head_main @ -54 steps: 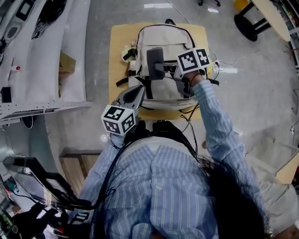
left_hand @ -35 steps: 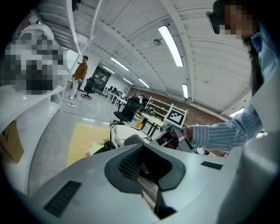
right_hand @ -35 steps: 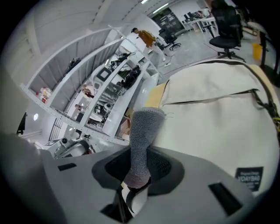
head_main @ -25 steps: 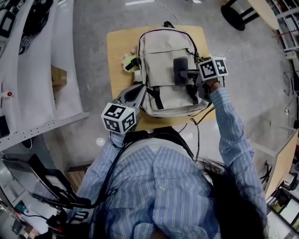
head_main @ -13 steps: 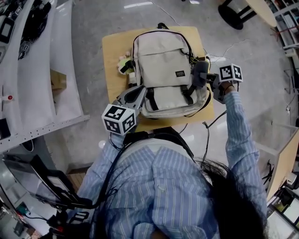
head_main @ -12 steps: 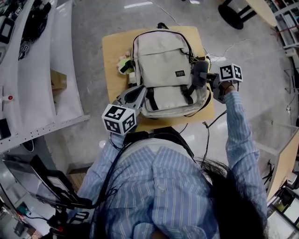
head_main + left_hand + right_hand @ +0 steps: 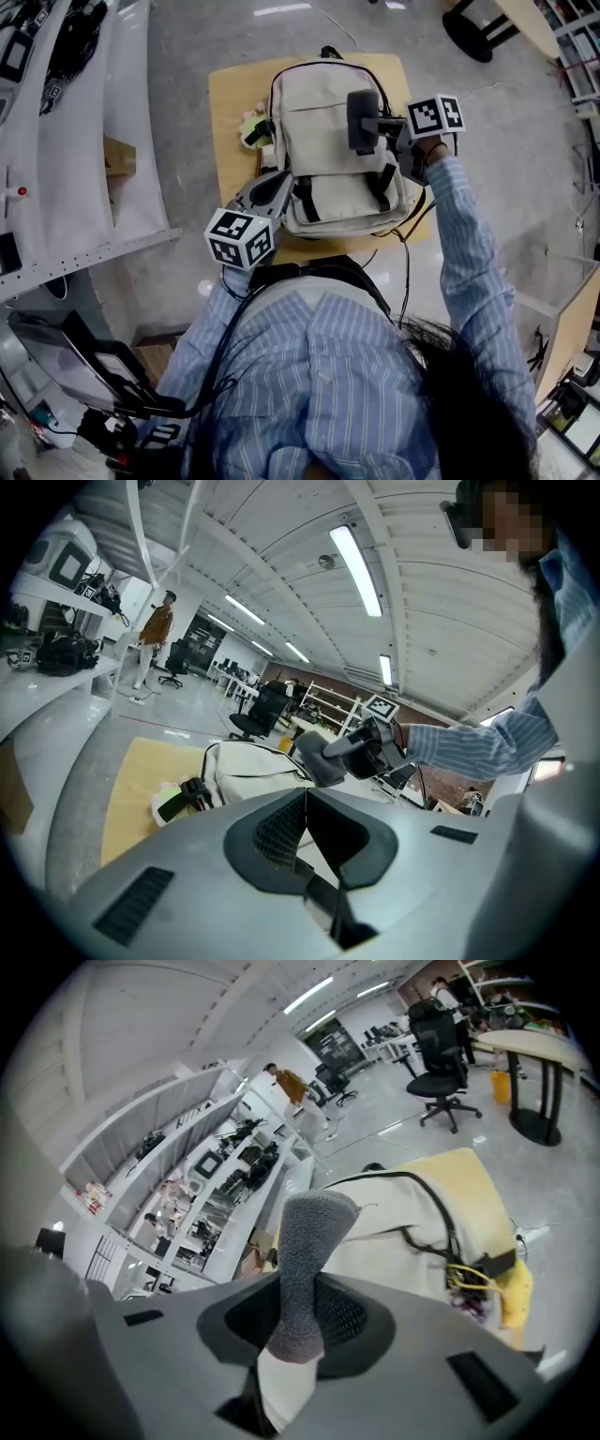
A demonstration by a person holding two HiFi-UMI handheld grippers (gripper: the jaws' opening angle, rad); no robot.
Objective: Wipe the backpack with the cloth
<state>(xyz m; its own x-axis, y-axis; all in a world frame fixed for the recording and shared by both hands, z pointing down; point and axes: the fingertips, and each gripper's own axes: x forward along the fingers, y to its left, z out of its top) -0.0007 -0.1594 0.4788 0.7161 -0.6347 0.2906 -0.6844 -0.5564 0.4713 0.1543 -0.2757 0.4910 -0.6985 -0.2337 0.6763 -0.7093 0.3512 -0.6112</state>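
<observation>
A cream backpack (image 7: 326, 141) lies flat on a small wooden table (image 7: 231, 103), straps toward me. My right gripper (image 7: 377, 125) is shut on a folded grey cloth (image 7: 362, 120), which rests over the pack's upper right front. In the right gripper view the cloth (image 7: 302, 1269) stands up between the jaws above the backpack (image 7: 394, 1232). My left gripper (image 7: 272, 192) sits at the pack's lower left corner, jaws shut with nothing between them. From the left gripper view the backpack (image 7: 246, 764) and the cloth (image 7: 317, 758) lie ahead.
White shelving (image 7: 84, 122) runs along the left with a cardboard box (image 7: 119, 157). A yellow-green object (image 7: 249, 129) lies on the table left of the pack. Cables (image 7: 405, 253) trail off the table's right side. Chair bases (image 7: 469, 28) stand at the far right.
My right gripper carried the cloth from the pack's right edge back left and up onto its front. The left gripper stayed put.
</observation>
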